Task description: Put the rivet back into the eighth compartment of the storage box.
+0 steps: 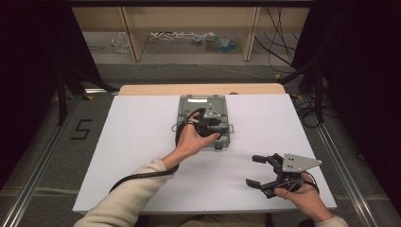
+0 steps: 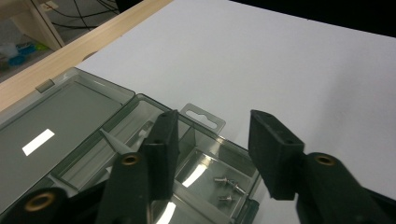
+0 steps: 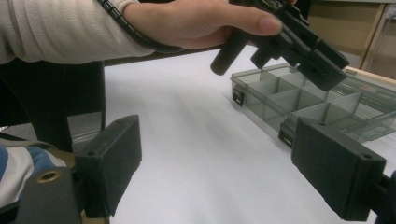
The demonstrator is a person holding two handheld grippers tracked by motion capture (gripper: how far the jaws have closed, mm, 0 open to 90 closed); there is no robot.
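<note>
One clear compartment box (image 1: 204,120) is seen at the far middle of the white table (image 1: 142,142), lid flipped open toward the far edge. The left gripper (image 1: 211,126) is held over the box's near right part, pointed down into a compartment. In the left gripper view its jaws stand partly apart with nothing between the pads; a corner compartment holding small screws (image 2: 226,185) lies right below the gap. About three screws are counted there, though they are small and the count is uncertain. No screw is seen stuck to either pad.

The step in hand is judged to be a drop of a screw into that compartment, or a reach for one; which cannot be told from the frames.

The right gripper (image 1: 258,171) is held near the table's front right corner, well apart from the box, jaws wide and empty, as confirmed in the right gripper view.

The next move likely calls for the left gripper to be lifted clear without the divider walls being clipped.

Counted: one box, two grippers, two hands, several dividers.
</note>
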